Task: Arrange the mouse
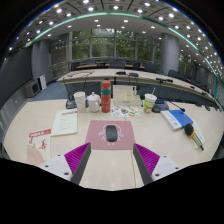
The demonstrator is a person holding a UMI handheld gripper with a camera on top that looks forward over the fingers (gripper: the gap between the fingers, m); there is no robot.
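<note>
On the desk (150,150) just ahead of the tool (112,160): mouse (111,132) lying on a pink mat (110,134), untouched | tool: fingers spread apart, nothing between them | beyond mat: red bottle (106,95), two cups (80,100) | right: blue book (178,119) | left: papers (65,122).
</note>
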